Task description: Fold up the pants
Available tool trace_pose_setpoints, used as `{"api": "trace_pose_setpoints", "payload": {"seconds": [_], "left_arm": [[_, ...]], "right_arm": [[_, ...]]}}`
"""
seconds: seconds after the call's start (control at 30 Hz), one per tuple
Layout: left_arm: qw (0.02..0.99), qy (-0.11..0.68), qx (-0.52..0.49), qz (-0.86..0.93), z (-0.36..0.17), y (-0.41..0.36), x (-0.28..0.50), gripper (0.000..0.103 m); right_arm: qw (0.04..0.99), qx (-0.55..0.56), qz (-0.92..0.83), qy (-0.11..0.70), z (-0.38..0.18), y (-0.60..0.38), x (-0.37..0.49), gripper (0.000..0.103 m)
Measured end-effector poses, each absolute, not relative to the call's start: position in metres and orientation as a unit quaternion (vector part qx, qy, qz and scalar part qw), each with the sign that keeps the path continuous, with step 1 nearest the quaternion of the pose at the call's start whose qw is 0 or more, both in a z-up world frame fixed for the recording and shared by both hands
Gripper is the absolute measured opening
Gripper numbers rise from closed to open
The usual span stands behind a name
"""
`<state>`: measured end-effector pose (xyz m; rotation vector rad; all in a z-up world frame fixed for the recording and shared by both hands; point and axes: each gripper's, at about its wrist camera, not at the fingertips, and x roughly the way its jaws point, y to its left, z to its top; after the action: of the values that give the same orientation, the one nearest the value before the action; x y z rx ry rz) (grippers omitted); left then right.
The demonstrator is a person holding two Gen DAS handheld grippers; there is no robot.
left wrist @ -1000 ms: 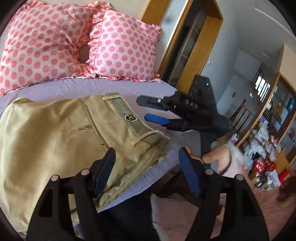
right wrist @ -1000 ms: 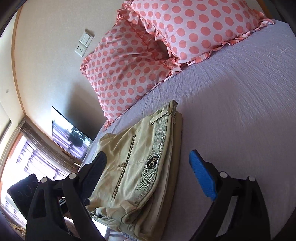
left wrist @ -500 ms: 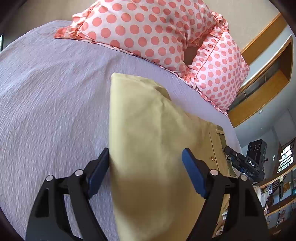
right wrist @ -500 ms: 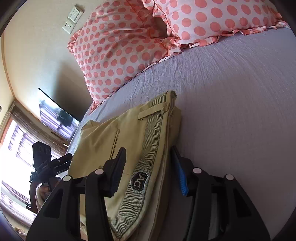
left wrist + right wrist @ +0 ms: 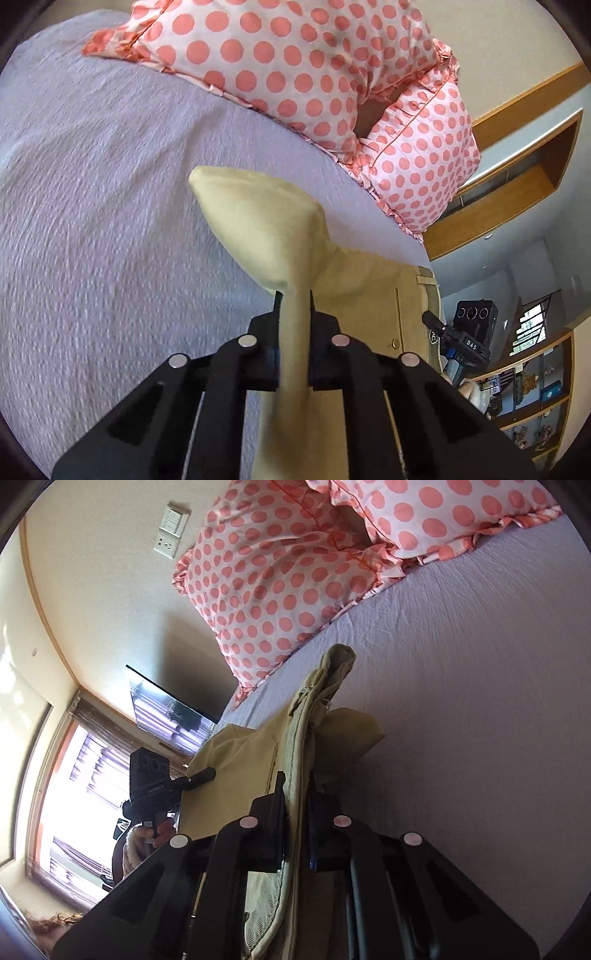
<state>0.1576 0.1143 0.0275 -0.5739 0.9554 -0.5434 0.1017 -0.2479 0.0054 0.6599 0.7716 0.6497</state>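
Observation:
The folded khaki pants (image 5: 266, 236) lie on the lilac bed sheet (image 5: 92, 206). My left gripper (image 5: 293, 299) is shut on the folded fabric edge, which bunches up between its fingers. My right gripper (image 5: 295, 779) is shut on the waistband end of the pants (image 5: 317, 716), with the corduroy band running between its fingers. The right gripper shows in the left wrist view (image 5: 439, 326) at the waistband. The left gripper shows in the right wrist view (image 5: 201, 775) at the far edge of the pants.
Two pink polka-dot pillows (image 5: 295, 62) (image 5: 280, 583) lean at the head of the bed. A wooden door frame (image 5: 517, 162) and shelves (image 5: 535, 387) stand beyond the bed's right side. A window (image 5: 74, 794) and a wall screen (image 5: 166, 709) are on the left.
Both grippers have closed on the pants: the left on the folded edge, the right on the waistband. The fabric has bunched and lifted between the fingers.

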Motion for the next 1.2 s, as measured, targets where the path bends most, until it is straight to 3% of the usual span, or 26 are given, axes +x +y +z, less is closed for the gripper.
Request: {"api": "trace_pose_setpoints", "payload": {"seconds": [0.3, 0.47, 0.53, 0.63, 0.67, 0.7, 0.83, 0.9, 1.07, 1.2], "left_arm": [[0.874, 0.381, -0.206, -0.220, 0.085, 0.078, 0.230, 0.008], [0.878, 0.410, -0.185, -0.161, 0.064, 0.051, 0.302, 0.012], [0.871, 0.439, -0.178, -0.132, 0.046, 0.047, 0.314, 0.018], [0.884, 0.422, -0.170, -0.106, 0.044, 0.061, 0.299, 0.043], [0.895, 0.408, -0.160, -0.090, 0.049, 0.068, 0.290, 0.055], [0.902, 0.393, -0.158, -0.084, 0.054, 0.074, 0.280, 0.060], [0.905, 0.358, -0.178, -0.145, 0.069, 0.083, 0.238, 0.073], [0.902, 0.355, -0.171, -0.179, 0.067, 0.071, 0.222, 0.092], [0.856, 0.438, -0.172, -0.215, 0.029, 0.029, 0.224, 0.096], [0.873, 0.441, -0.123, -0.169, 0.023, 0.019, 0.215, 0.095]], "right_arm": [[0.873, 0.264, 0.275, 0.306, 0.061, -0.261, 0.174, 0.009], [0.885, 0.272, 0.183, 0.331, 0.042, -0.280, 0.231, 0.010], [0.883, 0.246, 0.117, 0.383, 0.023, -0.280, 0.245, 0.019], [0.890, 0.234, 0.060, 0.388, 0.018, -0.292, 0.230, 0.039], [0.895, 0.243, 0.057, 0.369, 0.023, -0.297, 0.218, 0.050], [0.899, 0.253, 0.071, 0.350, 0.030, -0.299, 0.205, 0.062], [0.890, 0.271, 0.171, 0.324, 0.048, -0.279, 0.170, 0.072], [0.880, 0.271, 0.204, 0.333, 0.048, -0.262, 0.164, 0.084], [0.856, 0.280, 0.180, 0.396, 0.023, -0.241, 0.170, 0.088], [0.860, 0.293, 0.141, 0.393, 0.027, -0.241, 0.154, 0.088]]}}
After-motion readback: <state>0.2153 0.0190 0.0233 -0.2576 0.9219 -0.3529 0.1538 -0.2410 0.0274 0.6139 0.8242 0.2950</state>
